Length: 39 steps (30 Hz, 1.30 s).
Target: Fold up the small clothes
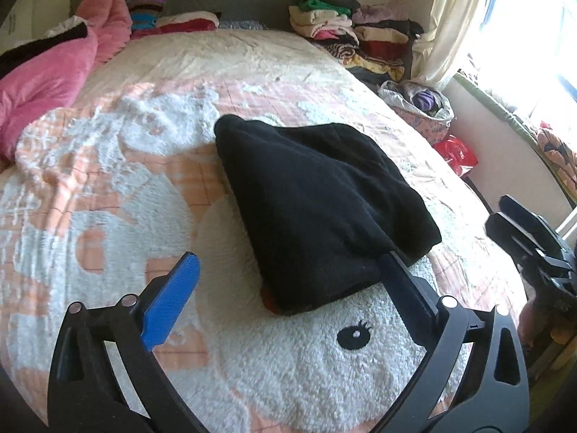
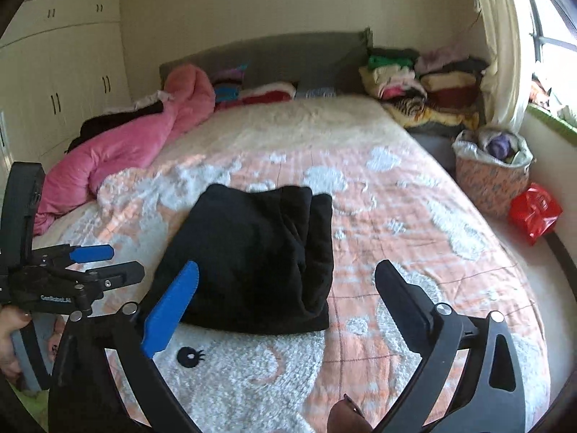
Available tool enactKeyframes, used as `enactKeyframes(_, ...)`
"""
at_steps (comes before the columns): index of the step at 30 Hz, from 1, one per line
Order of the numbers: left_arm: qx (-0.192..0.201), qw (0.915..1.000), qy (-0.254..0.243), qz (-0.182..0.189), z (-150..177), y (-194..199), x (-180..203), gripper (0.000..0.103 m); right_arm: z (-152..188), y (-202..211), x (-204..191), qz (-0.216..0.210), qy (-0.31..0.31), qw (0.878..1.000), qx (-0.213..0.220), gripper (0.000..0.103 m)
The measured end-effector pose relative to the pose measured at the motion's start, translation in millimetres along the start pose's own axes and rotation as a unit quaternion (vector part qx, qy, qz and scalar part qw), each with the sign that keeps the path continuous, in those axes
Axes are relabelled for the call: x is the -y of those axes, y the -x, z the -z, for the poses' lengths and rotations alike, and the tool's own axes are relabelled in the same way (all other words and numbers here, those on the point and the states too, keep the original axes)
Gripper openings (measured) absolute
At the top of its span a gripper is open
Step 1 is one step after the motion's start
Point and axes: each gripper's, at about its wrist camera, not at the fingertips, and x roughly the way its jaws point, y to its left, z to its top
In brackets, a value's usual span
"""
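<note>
We see the black garment [image 1: 317, 213] folded into a thick wedge at frame centre, lying on the bedspread [image 1: 108, 187]. Left gripper [image 1: 288, 274] and right gripper [image 2: 286, 281] both stand wide, empty, near its lower edge. A pink quilt [image 1: 47, 83] occupies upper left; stacked clothes [image 1: 346, 32] occupy upper right.

folded garment [image 2: 252, 256] on bedspread [image 2: 396, 216], near its foot edge, mid-width | quilt [image 2: 126, 148] along left edge toward headboard [image 2: 288, 57] | stacked clothes [image 2: 425, 86] at far right corner | basket [image 2: 490, 173] and bag [image 2: 535, 213] off right edge
</note>
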Motion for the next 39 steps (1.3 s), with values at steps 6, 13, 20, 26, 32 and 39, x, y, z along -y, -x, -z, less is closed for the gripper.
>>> enactKeyframes(6, 0.022, 0.9996, -0.013, -0.013, 14.4, 20.6, 0.4, 0.094, 14.4, 28.9, -14.9, 0.024, 0.015, 0.999, 0.029, 0.099)
enactKeyframes(13, 0.039, 0.999, -0.013, -0.019, 40.9, 40.0, -3.2, 0.094, 39.2, 48.3, -23.0, 0.043, 0.013, 0.998, 0.034, 0.099)
enactKeyframes(20, 0.047, 0.9985, -0.019, -0.021, 70.2, 51.4, -4.4, 0.094, 71.4, 52.9, -32.8, 0.053, -0.001, 0.999, 0.011, 0.099)
enactKeyframes(26, 0.037, 0.9988, -0.025, -0.021, 87.6, 51.3, -5.8, 0.094, 99.6, 47.5, -44.4, 0.062, -0.007, 0.998, -0.018, 0.099)
enactKeyframes(32, 0.034, 0.9988, -0.024, -0.026, 98.4, 49.0, -9.8, 0.094, 115.4, 45.3, -46.3, 0.079, -0.017, 0.996, -0.027, 0.099)
enactKeyframes(39, 0.03, 0.9991, -0.012, -0.027, 102.5, 47.3, -14.5, 0.094, 113.9, 44.3, -43.0, 0.079, -0.025, 0.996, -0.028, 0.099)
